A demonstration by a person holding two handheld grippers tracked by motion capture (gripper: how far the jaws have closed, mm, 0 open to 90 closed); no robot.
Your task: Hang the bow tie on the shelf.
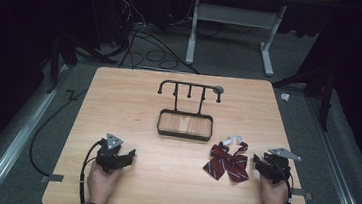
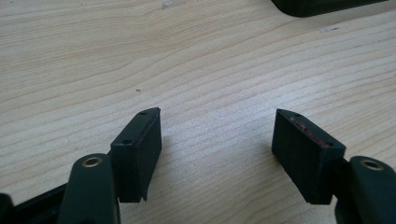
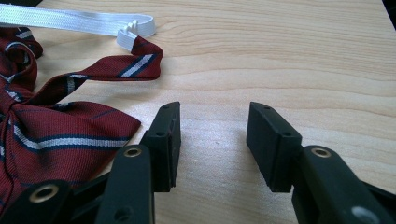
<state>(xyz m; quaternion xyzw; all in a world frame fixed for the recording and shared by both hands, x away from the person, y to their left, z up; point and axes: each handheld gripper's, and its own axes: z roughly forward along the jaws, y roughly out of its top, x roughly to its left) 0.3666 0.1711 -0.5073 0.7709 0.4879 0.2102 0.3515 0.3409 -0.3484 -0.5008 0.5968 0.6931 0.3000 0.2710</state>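
Lying flat on grained wood table (image 1: 171, 181), striped fabric bow tie (image 1: 227, 162) beside open-jawed right gripper (image 3: 214, 140).

- My wooden table (image 1: 133, 102) stands on grey floor (image 1: 233, 62).
- Black cables (image 1: 149, 48) tangle on the floor beyond it.
- A white-legged desk frame (image 1: 232, 21) stands behind.
- Darkness surrounds everything on both sides.

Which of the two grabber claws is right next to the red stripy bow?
The right gripper. It rests just beside the red striped bow tie, with open jaws, while the left gripper sits far across the table, with bare wood around it.
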